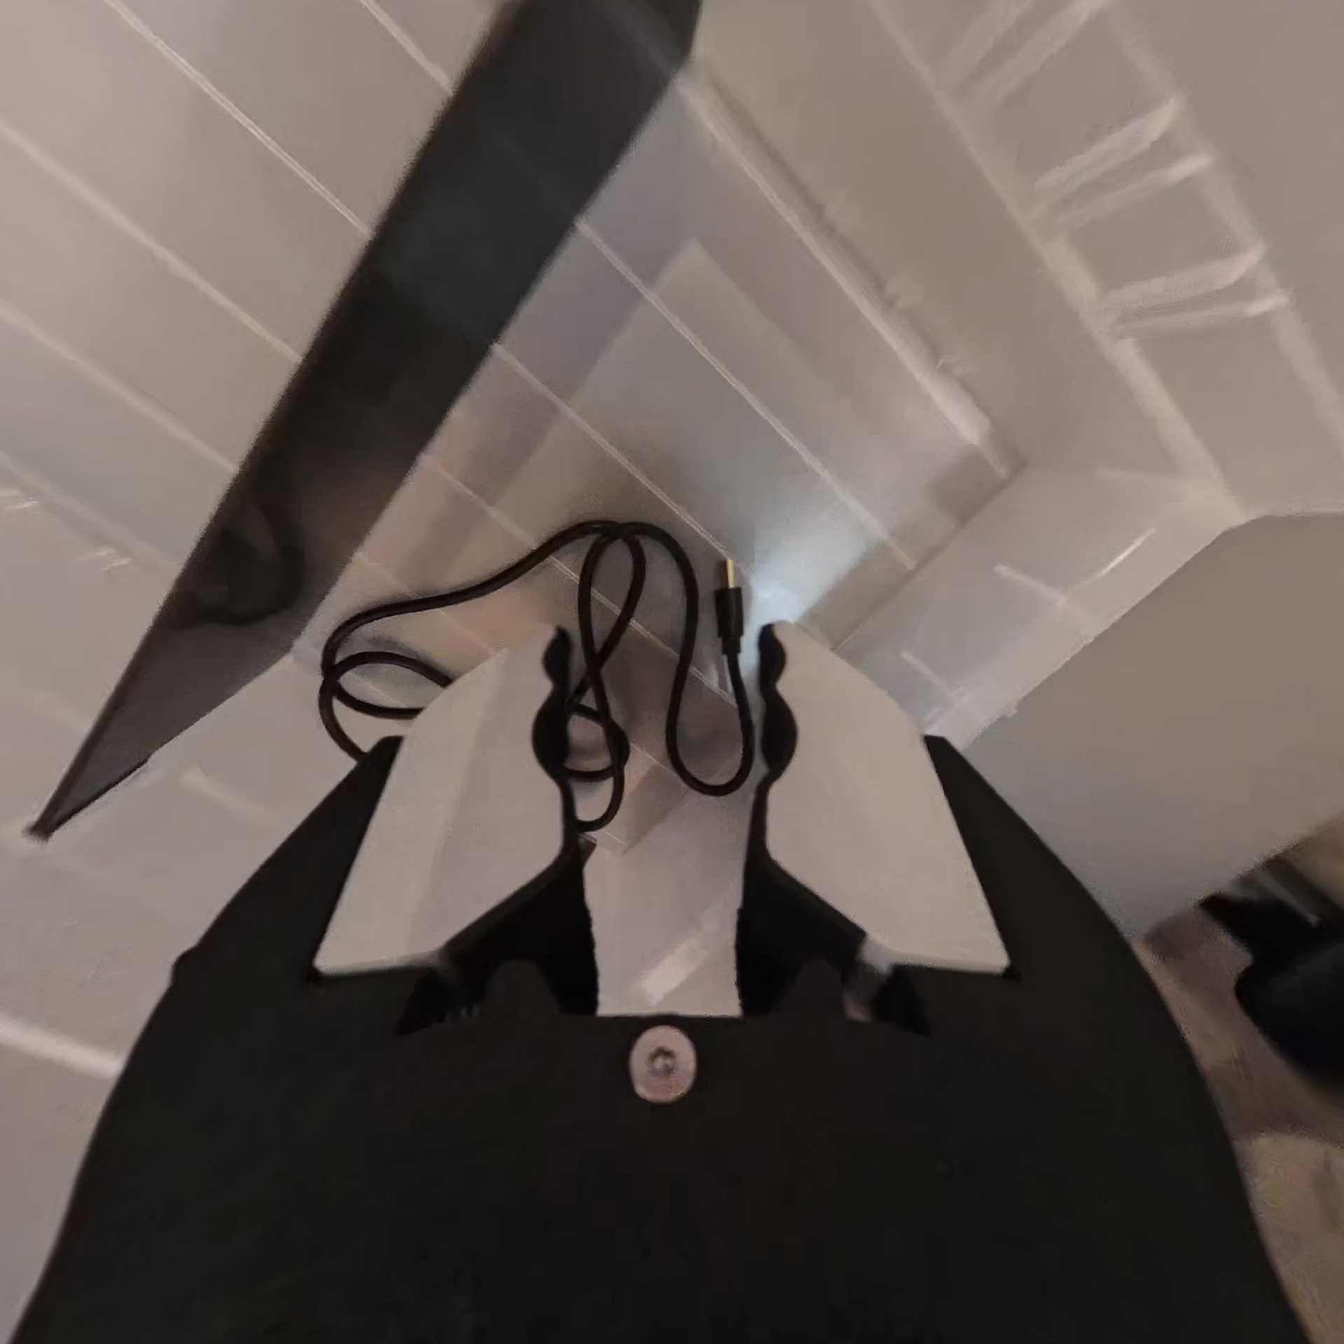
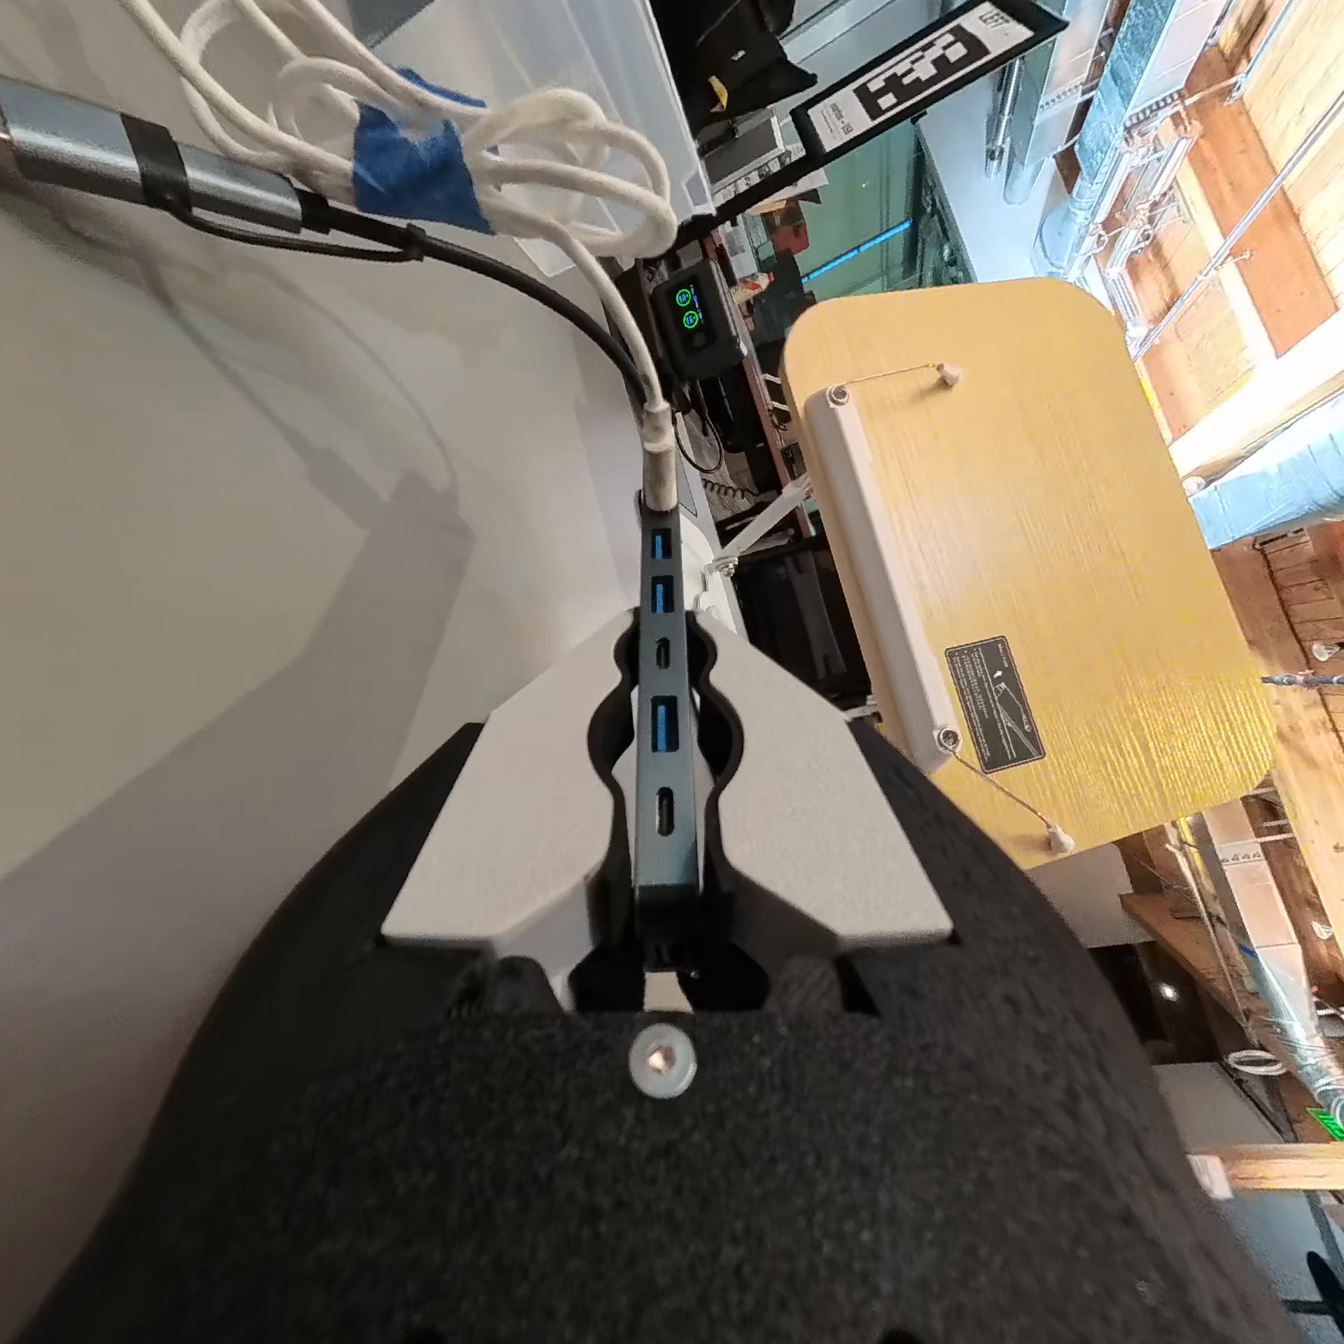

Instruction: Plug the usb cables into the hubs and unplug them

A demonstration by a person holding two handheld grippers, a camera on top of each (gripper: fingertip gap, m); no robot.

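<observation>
In the left wrist view my left gripper point(image 1: 662, 644) is open and empty above a loose black USB cable point(image 1: 604, 654) lying coiled on a clear plastic surface; its plug point(image 1: 729, 607) points away, just inside the right finger. In the right wrist view my right gripper point(image 2: 663, 640) is shut on a dark blue-grey USB hub point(image 2: 663, 734), held edge-on with its blue ports facing the camera. A white cable plug point(image 2: 660, 465) sits in the hub's far port. A second grey hub point(image 2: 145, 164) lies at upper left with a black lead.
A bundle of white cable with blue tape point(image 2: 436, 160) lies on the white table point(image 2: 218, 509). A dark slanted bar point(image 1: 407, 349) crosses the left view. A yellow wooden board point(image 2: 1018, 567) and a small device with green lights point(image 2: 694, 320) stand beyond the table edge. The gap from one gripper's tips to the other's is roughly 35 cm.
</observation>
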